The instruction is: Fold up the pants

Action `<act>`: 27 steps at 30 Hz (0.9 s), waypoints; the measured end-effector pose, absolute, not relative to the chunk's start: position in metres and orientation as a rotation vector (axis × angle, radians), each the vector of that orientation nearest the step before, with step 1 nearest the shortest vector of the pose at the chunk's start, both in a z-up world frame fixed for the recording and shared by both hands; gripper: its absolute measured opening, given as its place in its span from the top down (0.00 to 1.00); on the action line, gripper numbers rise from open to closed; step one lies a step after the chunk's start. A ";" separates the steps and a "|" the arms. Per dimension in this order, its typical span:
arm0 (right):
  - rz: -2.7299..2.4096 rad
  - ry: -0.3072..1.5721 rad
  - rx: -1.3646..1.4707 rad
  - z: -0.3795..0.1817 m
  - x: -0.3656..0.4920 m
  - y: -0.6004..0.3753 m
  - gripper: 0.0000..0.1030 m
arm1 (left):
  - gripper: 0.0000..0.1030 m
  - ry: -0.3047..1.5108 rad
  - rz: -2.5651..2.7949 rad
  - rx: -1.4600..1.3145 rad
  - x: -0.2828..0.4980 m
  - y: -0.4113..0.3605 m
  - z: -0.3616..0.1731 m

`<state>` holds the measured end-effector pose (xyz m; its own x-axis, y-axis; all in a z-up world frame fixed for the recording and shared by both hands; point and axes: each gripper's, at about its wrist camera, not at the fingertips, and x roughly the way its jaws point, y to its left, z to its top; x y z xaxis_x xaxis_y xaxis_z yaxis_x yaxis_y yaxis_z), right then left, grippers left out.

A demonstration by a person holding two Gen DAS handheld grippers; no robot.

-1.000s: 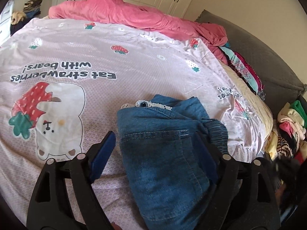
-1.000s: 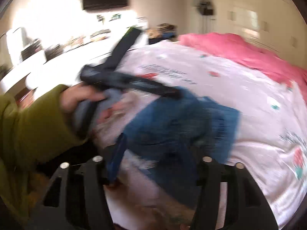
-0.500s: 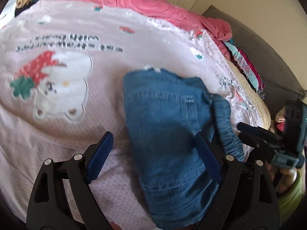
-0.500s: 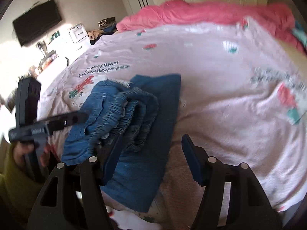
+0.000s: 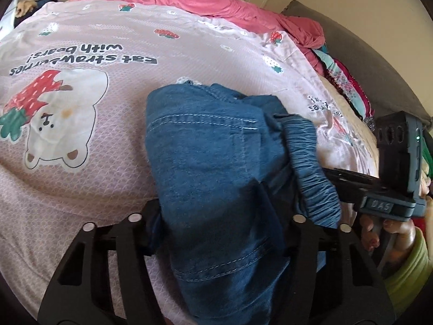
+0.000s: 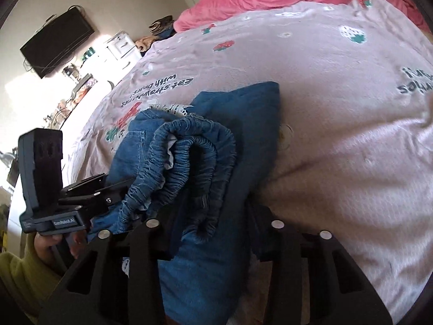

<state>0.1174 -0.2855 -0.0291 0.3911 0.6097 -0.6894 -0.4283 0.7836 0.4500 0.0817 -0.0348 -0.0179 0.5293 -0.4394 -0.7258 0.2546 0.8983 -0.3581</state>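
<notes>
Gripping one folded pair of jeans, both grippers' jaws, left gripper, right gripper.

Blue denim pants — coarse matt weave, pale stitching, gathered elastic waistband. Beneath the pants, pink bedspread of soft matt cloth, finely textured. Matt black plastic fingers — dull metal rivets.
</notes>
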 end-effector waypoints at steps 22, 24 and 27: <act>0.806 0.752 0.184 0.036 0.141 -0.269 0.76 | 0.67 0.798 -0.446 -0.242 0.115 -0.041 0.043; 0.807 0.743 0.175 0.040 0.155 -0.265 0.76 | 0.67 0.786 -0.436 -0.234 0.127 -0.040 0.049; 0.801 0.741 0.165 0.043 0.173 -0.261 0.76 | 0.67 0.776 -0.420 -0.212 0.144 -0.039 0.053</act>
<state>0.1732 -0.2611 0.0426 0.4631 0.7029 -0.5398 -0.5926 0.6985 0.4012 0.1444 -0.0390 0.0529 0.6365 -0.4416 -0.6324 0.2883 0.8967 -0.3359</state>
